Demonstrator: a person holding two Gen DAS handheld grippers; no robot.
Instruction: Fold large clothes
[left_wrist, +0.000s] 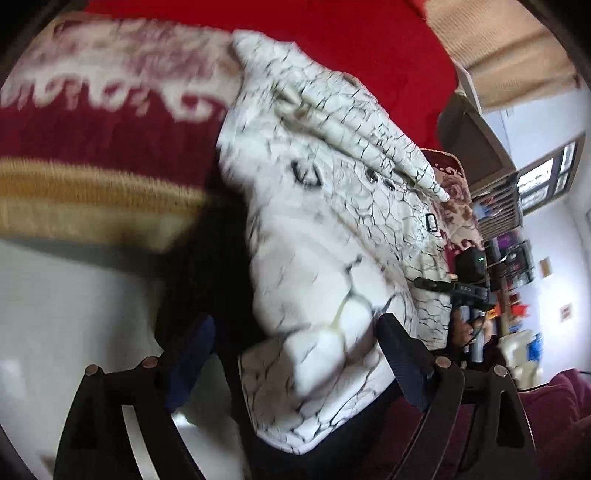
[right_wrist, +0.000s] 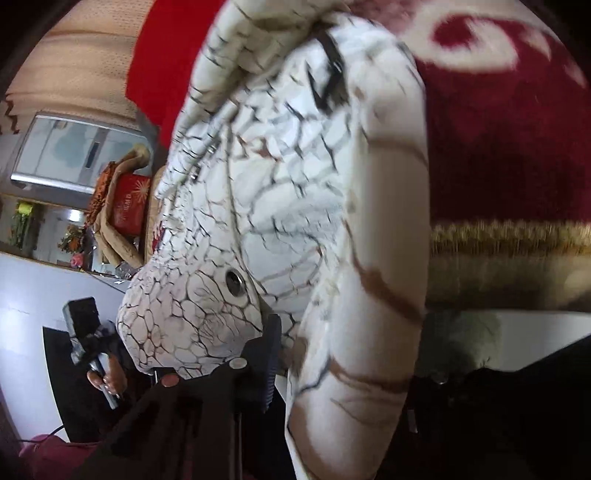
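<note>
A large white jacket (left_wrist: 325, 229) with a black crackle print and metal snaps hangs in the air over a bed. My left gripper (left_wrist: 295, 350) has its blue-padded fingers (left_wrist: 402, 365) either side of a thick fold of the jacket and holds it. In the right wrist view the same jacket (right_wrist: 280, 206) fills the middle. My right gripper (right_wrist: 314, 354) grips it too; only the left pad (right_wrist: 271, 362) shows, the other is hidden behind cloth. The right gripper also shows in the left wrist view (left_wrist: 465, 291), and the left gripper in the right wrist view (right_wrist: 86, 332).
A dark red blanket (left_wrist: 92, 122) with white and gold pattern covers the bed under the jacket. A bright red cloth (left_wrist: 362, 48) lies behind. White floor (left_wrist: 55, 314) shows below the bed edge. Shelves and a window (left_wrist: 543, 177) stand at the room's far side.
</note>
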